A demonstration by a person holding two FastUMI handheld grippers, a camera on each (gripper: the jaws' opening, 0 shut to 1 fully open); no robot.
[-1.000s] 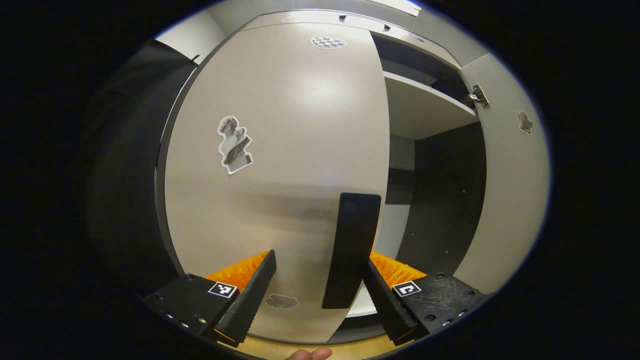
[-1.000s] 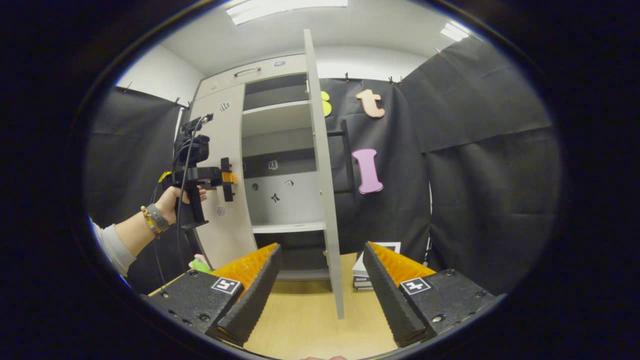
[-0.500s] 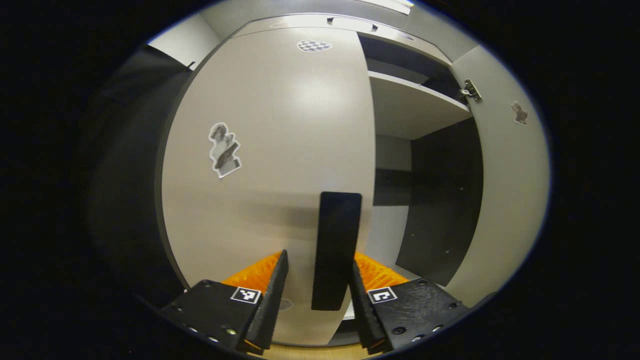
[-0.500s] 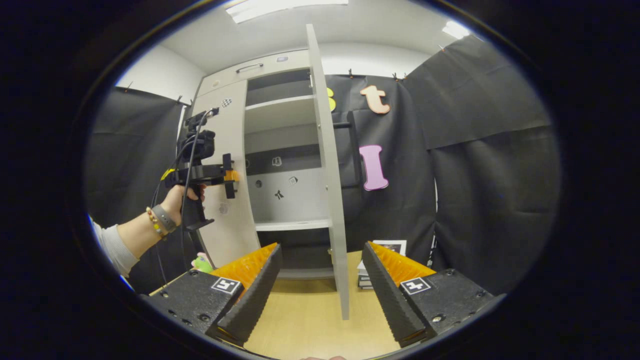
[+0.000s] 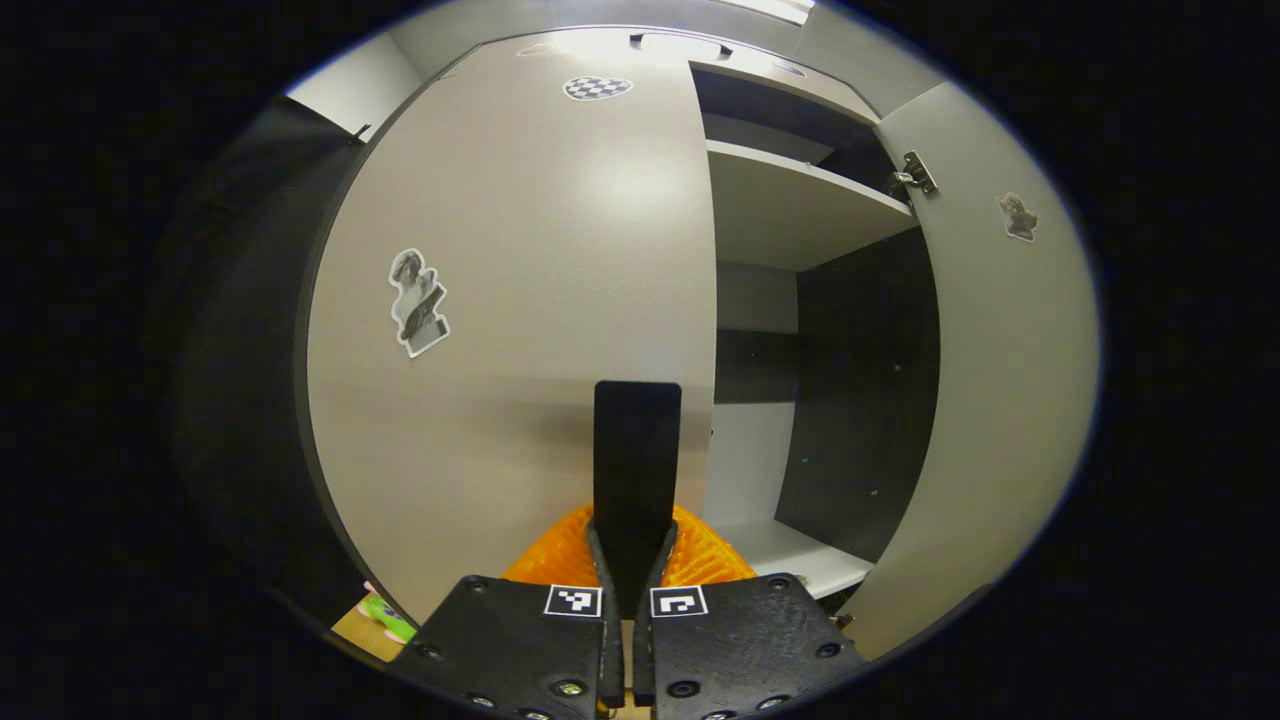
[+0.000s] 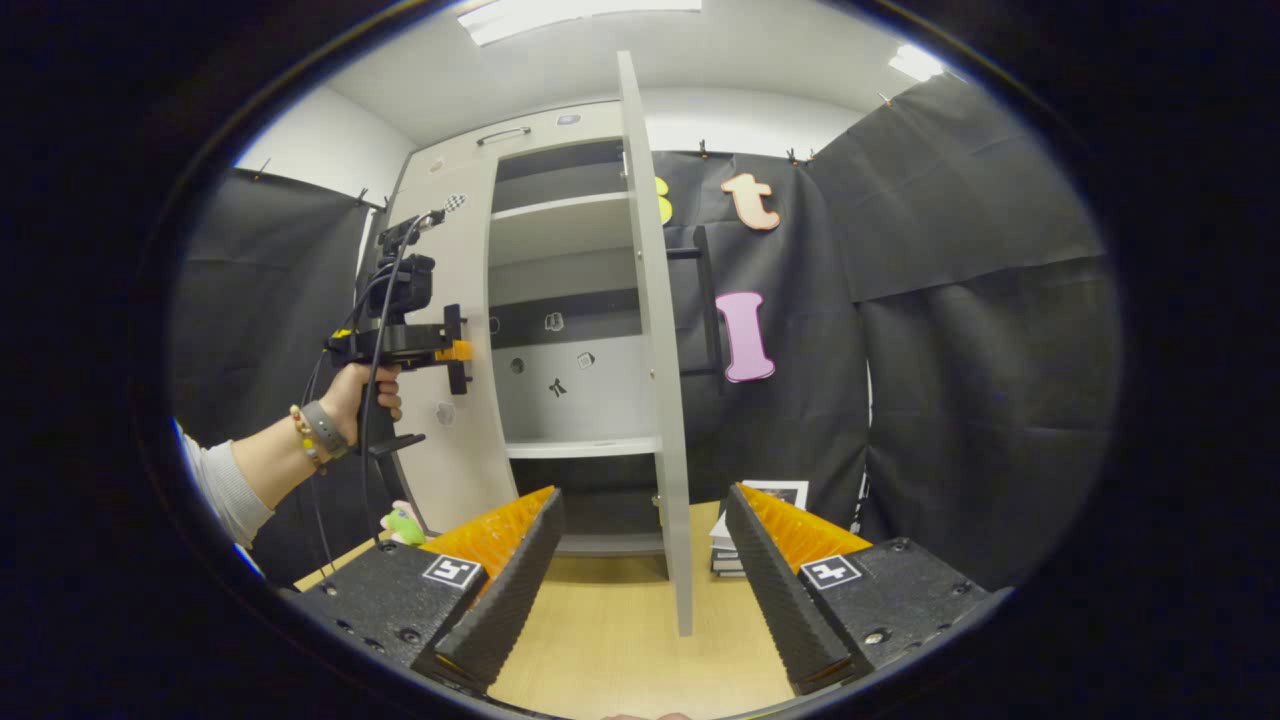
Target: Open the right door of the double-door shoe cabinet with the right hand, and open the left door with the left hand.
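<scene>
The grey shoe cabinet's left door (image 5: 520,300) faces me in the left gripper view, flush with the cabinet front. My left gripper (image 5: 630,545) is shut on its upright black handle (image 5: 637,450). The right door (image 5: 1000,400) is swung wide, baring the shelves (image 5: 800,210). In the right gripper view that right door (image 6: 660,380) stands edge-on ahead, its black handle (image 6: 708,300) on the far side. My right gripper (image 6: 645,520) is open, nothing between its fingers, a little short of the door's edge. A hand holds the left gripper (image 6: 458,350) at the left door (image 6: 450,450).
The cabinet stands on a wooden tabletop (image 6: 620,640). A stack of books (image 6: 745,530) lies right of the open door. A small green toy (image 6: 403,522) sits by the cabinet's left foot. Black cloth walls (image 6: 960,330) close in the booth.
My left gripper moved in and its fingers closed onto the left door's handle. The right gripper and the open right door stayed nearly still.
</scene>
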